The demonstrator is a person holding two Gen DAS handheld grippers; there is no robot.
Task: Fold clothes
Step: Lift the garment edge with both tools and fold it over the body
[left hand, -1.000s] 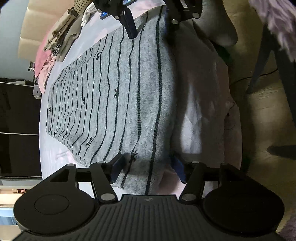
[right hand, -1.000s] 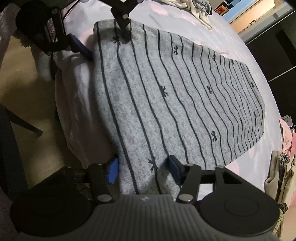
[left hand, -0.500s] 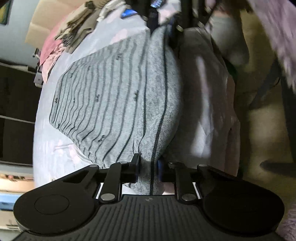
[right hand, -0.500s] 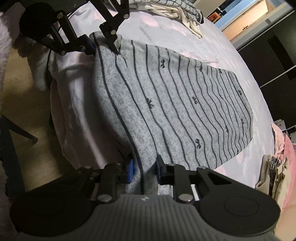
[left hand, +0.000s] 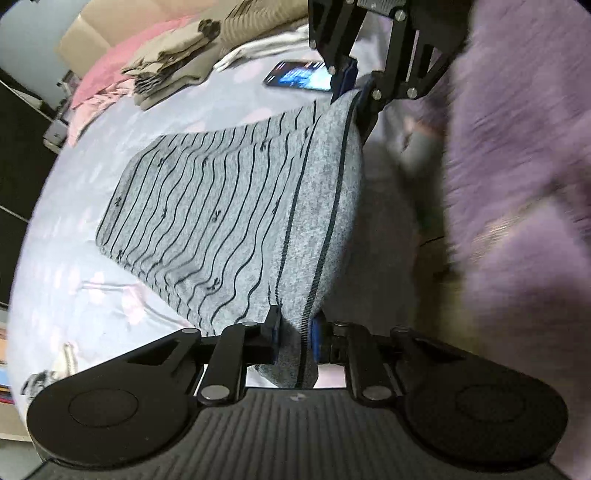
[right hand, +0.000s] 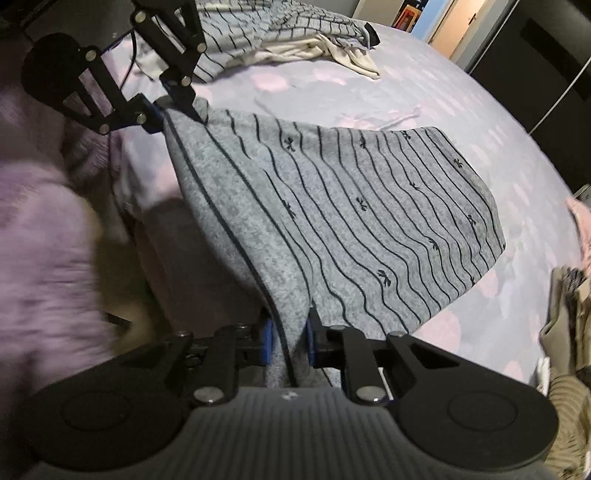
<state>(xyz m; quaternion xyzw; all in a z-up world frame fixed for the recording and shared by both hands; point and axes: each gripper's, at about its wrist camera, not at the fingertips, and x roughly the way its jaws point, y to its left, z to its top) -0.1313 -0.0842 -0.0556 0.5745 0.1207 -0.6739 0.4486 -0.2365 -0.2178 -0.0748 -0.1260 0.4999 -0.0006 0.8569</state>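
Note:
A grey garment with thin dark stripes and small bow prints [left hand: 229,218] lies on a pale lilac bed sheet [left hand: 74,266]; its near edge is lifted off the bed. My left gripper [left hand: 293,332] is shut on one corner of that edge. My right gripper [right hand: 288,341] is shut on the other corner; it shows at the top of the left wrist view [left hand: 354,92]. In the right wrist view the garment [right hand: 351,221] hangs stretched between both grippers, with the left gripper [right hand: 166,110] at the upper left.
A stack of folded beige and pink clothes [left hand: 166,62] lies at the far side of the bed, with a lit phone [left hand: 299,75] beside it. Unfolded striped and cream clothes [right hand: 295,33] lie at the head. A purple fuzzy sleeve [left hand: 517,166] is close by.
Both grippers closed on the garment's near corners, then lifted the edge up and over the bed. The garment now hangs taut between them instead of lying flat.

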